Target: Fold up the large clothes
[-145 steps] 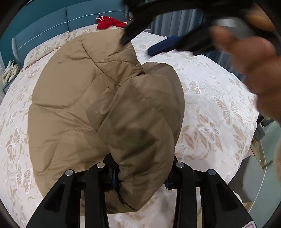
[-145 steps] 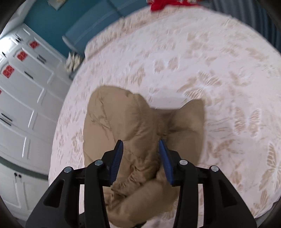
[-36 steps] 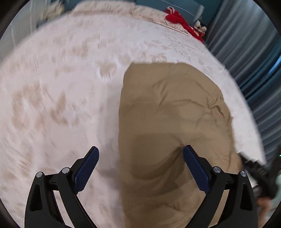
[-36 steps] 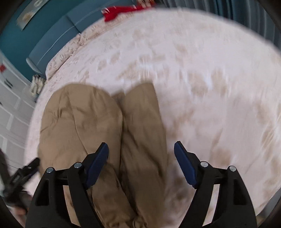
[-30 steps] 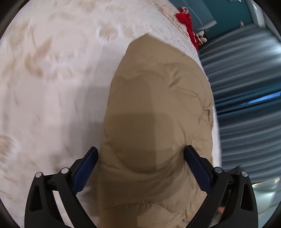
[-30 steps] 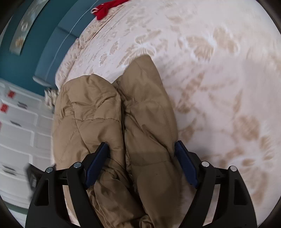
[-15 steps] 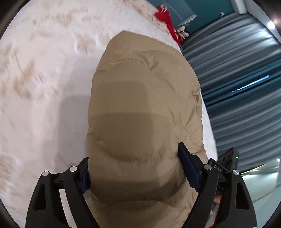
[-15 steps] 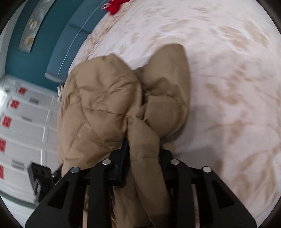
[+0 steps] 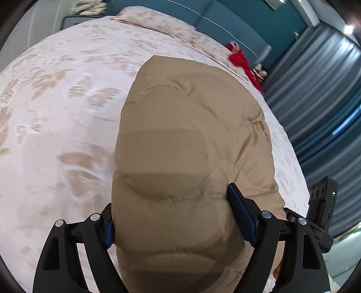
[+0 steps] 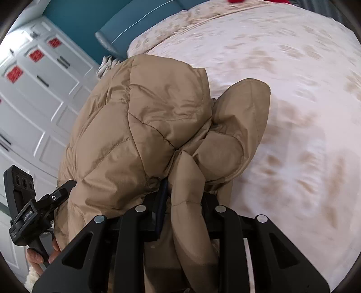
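A tan quilted puffer jacket (image 9: 180,112) lies bundled on the bed and fills the middle of both views. In the left wrist view my left gripper (image 9: 171,198) stands wide, its blue pads (image 9: 241,216) pressed into a thick padded roll of the jacket. In the right wrist view my right gripper (image 10: 183,191) is pinched narrow on a gathered fold of the same jacket (image 10: 146,112), whose far end rises off the bedspread. The fabric hides the right-hand pad there. The left gripper's handle (image 10: 24,209), held by a hand (image 10: 33,254), shows at the lower left.
The bed (image 9: 56,101) has a white bedspread with beige butterflies (image 10: 293,67). A red garment (image 9: 239,58) lies near the blue headboard (image 9: 225,20). Grey-blue curtains (image 9: 315,101) hang past one side of the bed, and white wardrobe doors (image 10: 33,78) stand past the other.
Both grippers stood open astride the jacket a second ago. They have shut on it, the right far narrower than the left, and swung across the bed with it.
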Action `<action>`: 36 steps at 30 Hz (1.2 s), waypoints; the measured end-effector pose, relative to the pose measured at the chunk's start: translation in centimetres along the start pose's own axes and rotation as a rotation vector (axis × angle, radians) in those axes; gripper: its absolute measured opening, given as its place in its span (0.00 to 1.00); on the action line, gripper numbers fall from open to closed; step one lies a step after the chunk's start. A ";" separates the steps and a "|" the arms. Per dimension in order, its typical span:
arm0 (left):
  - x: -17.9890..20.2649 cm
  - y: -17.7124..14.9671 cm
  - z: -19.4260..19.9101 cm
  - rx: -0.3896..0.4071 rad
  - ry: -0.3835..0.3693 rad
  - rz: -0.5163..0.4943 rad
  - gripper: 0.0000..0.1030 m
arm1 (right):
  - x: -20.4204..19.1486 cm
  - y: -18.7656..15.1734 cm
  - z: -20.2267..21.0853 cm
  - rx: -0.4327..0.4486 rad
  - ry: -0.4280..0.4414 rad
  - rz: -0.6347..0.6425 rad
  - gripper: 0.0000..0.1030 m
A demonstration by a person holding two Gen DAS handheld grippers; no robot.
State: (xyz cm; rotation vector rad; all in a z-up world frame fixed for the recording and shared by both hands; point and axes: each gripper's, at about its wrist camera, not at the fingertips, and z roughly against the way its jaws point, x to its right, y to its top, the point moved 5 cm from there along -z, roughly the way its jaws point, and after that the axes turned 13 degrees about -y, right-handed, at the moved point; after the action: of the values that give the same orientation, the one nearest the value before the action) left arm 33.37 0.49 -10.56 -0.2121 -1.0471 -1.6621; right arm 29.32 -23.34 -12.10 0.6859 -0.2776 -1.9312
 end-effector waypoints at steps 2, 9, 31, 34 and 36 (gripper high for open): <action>-2.3 0.6 0.3 0.014 0.008 0.025 0.78 | -2.1 0.3 -1.2 0.005 -0.016 0.039 0.22; -4.9 0.3 0.4 0.032 -0.009 0.033 0.80 | -3.1 0.7 -3.7 0.009 -0.068 0.084 0.24; 6.6 0.9 7.0 0.095 0.546 -0.262 0.83 | -7.0 -0.9 8.8 0.181 -0.180 0.303 0.14; 5.9 0.4 5.3 0.063 0.572 -0.222 0.83 | -8.5 -2.4 6.9 0.157 -0.218 0.350 0.13; 5.2 -0.1 4.2 0.044 0.591 -0.189 0.83 | -8.3 -3.2 5.8 0.128 -0.228 0.343 0.13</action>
State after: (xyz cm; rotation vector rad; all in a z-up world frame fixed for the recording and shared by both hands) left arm 29.81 -0.07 -4.89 0.4003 -0.6631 -1.7138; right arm 26.20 -15.18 -6.16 0.4640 -0.6239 -1.6701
